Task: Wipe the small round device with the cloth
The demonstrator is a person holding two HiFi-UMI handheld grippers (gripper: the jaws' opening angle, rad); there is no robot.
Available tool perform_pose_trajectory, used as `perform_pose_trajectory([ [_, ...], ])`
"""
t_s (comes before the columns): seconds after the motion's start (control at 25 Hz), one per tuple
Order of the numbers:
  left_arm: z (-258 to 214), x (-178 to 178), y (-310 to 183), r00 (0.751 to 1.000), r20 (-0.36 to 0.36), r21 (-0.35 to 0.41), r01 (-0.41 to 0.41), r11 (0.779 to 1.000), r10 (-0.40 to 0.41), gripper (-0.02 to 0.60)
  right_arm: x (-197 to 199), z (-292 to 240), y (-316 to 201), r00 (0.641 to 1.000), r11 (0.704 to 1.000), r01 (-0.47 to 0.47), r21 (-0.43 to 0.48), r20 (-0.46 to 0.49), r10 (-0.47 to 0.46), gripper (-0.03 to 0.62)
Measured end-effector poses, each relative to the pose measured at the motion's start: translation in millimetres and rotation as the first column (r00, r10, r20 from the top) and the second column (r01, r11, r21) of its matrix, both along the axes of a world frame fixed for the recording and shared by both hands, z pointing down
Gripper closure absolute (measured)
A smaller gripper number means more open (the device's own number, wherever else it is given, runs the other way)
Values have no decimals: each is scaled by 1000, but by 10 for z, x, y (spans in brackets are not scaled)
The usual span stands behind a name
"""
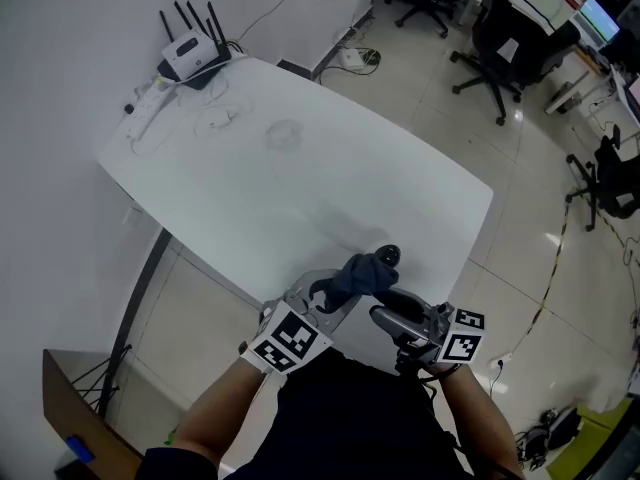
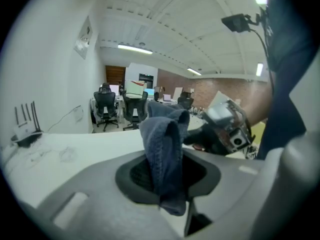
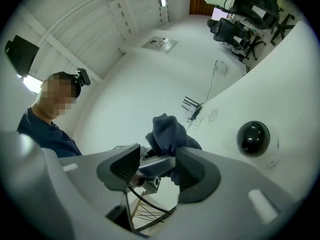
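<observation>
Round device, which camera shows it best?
Right gripper view: the device sits in the open, its black dome clear. The head view shows it small, partly behind the cloth; the left gripper view doesn't show it.

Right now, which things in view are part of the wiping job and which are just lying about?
In the job:
- dark blue cloth, pinched in the left gripper
- small round black device on the table
- right gripper, jaws apart, holding nothing

Lying about:
- router, power strip and loose cables at the table's far corner
- office chairs beyond
</observation>
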State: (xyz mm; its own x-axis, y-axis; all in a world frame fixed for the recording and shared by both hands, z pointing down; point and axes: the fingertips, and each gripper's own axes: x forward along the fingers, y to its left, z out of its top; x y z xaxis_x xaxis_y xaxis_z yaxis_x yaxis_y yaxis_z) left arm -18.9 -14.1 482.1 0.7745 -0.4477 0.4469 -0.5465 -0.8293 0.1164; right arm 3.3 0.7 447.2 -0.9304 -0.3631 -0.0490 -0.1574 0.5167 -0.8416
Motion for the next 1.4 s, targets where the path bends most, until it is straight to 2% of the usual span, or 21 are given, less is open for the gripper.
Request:
perform_pose_trajectory([
  [0.08, 15, -120, -201, 1000, -5, -32, 23, 999, -23, 483, 64, 32, -24, 999, 999, -40, -5, -18, 40, 370],
  [0.16, 39, -153, -375, 1000, 22, -40, 9, 999, -8, 483, 181, 80, -60, 994, 996, -95, -1, -59, 95, 384],
  [0.28, 55, 15, -538, 995, 67, -46, -70, 996, 73, 483, 440, 211, -163, 969, 979, -204, 12, -139, 203, 416],
  [0.36, 66, 227, -547, 979, 120, -44, -158, 987, 162, 482, 610, 308, -234, 946, 964, -265, 25, -187, 264, 433],
  [0.44, 101, 442, -469, 944, 196, -63, -258, 964, 265, 482, 737, 369, -279, 930, 954, -297, 36, -214, 298, 439],
  [0.52, 185, 614, -392, 893, 268, -107, -344, 933, 360, 481, 835, 415, -328, 923, 949, -314, 37, -223, 314, 450],
  [0.64, 455, 697, -409, 808, 361, -193, -423, 885, 465, 482, 952, 536, -397, 916, 939, -343, 8, -220, 337, 457],
  [0.68, 549, 690, -455, 791, 372, -223, -432, 874, 486, 482, 977, 579, -411, 916, 938, -347, -3, -217, 338, 459],
  [0.72, 623, 682, -516, 785, 365, -255, -432, 865, 500, 482, 996, 618, -420, 917, 938, -347, -12, -215, 337, 461],
  [0.88, 716, 665, -807, 808, 284, -383, -397, 834, 516, 483, 1070, 733, -431, 922, 937, -346, -50, -202, 330, 462],
  [1.04, 737, 673, -926, 806, 169, -511, -420, 750, 567, 482, 1134, 835, -440, 923, 928, -359, -95, -185, 338, 465],
  [1.12, 762, 675, -998, 798, 142, -536, -435, 723, 586, 482, 1148, 872, -440, 925, 928, -356, -109, -180, 334, 467],
  [1.2, 829, 657, -1057, 779, 169, -546, -435, 716, 603, 482, 1164, 914, -428, 928, 928, -351, -124, -176, 328, 467],
  [1.4, 1086, 590, -1099, 712, 272, -558, -432, 709, 648, 482, 1165, 1010, -462, 933, 929, -339, -150, -178, 311, 468],
])
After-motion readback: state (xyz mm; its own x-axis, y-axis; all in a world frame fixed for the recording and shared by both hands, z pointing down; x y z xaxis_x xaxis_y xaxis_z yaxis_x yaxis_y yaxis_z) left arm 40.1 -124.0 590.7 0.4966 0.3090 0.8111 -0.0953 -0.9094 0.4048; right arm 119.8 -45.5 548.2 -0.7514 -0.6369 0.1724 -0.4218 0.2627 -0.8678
